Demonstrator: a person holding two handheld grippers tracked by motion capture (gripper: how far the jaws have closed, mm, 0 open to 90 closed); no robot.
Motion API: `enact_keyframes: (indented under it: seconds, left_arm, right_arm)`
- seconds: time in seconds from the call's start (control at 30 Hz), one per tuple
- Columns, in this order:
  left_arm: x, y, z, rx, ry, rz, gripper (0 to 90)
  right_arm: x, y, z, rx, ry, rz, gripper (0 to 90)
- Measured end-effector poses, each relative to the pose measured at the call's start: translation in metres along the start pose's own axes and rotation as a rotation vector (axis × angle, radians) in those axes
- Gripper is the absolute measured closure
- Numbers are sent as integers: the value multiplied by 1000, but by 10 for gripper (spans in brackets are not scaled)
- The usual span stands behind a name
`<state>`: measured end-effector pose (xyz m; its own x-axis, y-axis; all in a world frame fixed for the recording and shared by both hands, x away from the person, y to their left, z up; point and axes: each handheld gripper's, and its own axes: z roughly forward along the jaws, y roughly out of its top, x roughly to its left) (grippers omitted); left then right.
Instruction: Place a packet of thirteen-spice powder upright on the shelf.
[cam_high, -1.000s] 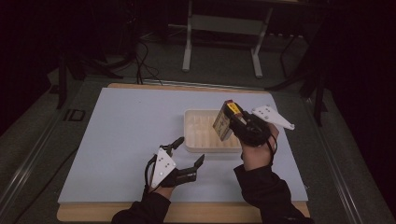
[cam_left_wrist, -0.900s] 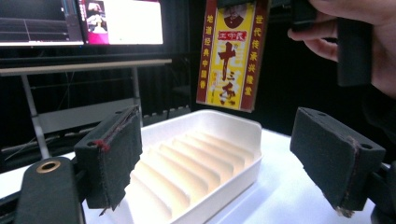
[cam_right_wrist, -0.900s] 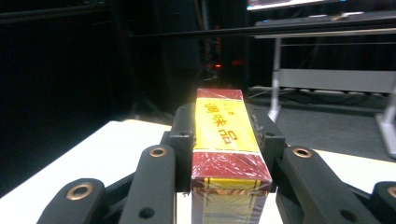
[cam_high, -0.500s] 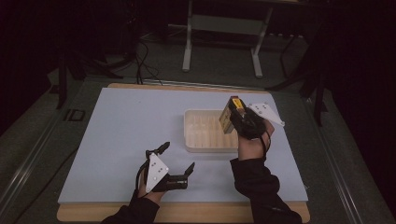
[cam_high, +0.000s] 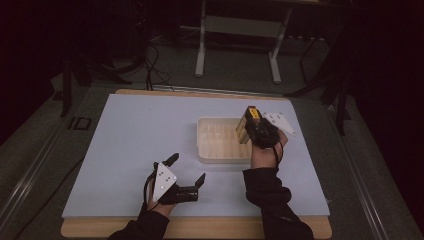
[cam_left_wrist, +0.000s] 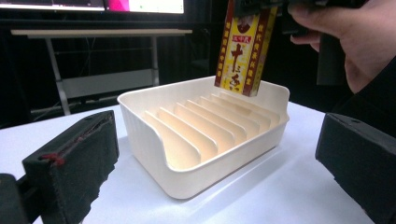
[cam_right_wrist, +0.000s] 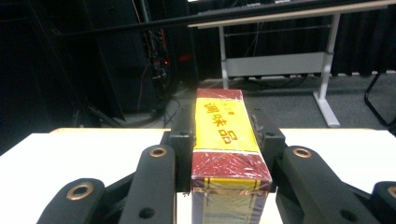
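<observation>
A red-and-yellow box (cam_high: 246, 125) (upright, pinched by the right gripper (cam_high: 256, 131)) hung over the right end of the slotted cream tray (cam_high: 212, 150) mid-table; the left gripper (cam_high: 186, 172), fingers just spread empty, waited near the front edge.

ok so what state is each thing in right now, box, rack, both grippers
box: upright, clamped, hanging over the rack's far end
rack: slots empty, flat on the table
right gripper: shut on the box
left gripper: jaws just opened, nothing between them
</observation>
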<state>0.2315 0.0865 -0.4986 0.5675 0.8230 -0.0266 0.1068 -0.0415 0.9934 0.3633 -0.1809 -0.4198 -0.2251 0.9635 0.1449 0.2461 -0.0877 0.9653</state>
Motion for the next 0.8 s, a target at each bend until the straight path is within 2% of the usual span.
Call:
enact_keyframes:
  seconds: [0.23,0.37,0.43,0.5,0.67,0.8]
  left_arm:
    - [2,-1,0,4,28,-6,6]
    - [2,-1,1,4,25,-7,5]
    - [2,-2,1,4,24,-8,6]
    - [2,-2,1,4,25,-6,5]
    - [2,-2,1,5,28,-9,6]
    - [2,-2,2,9,24,-11,6]
  right_arm:
    - [-8,-11,8,25,-18,24,678]
    - [-10,-14,10,29,-22,34,678]
    - [-10,-16,11,33,-39,13,678]
    - [-11,-18,12,42,-30,28,678]
    - [-10,-20,11,34,-43,8,678]
    - [-16,-21,10,36,-48,45,678]
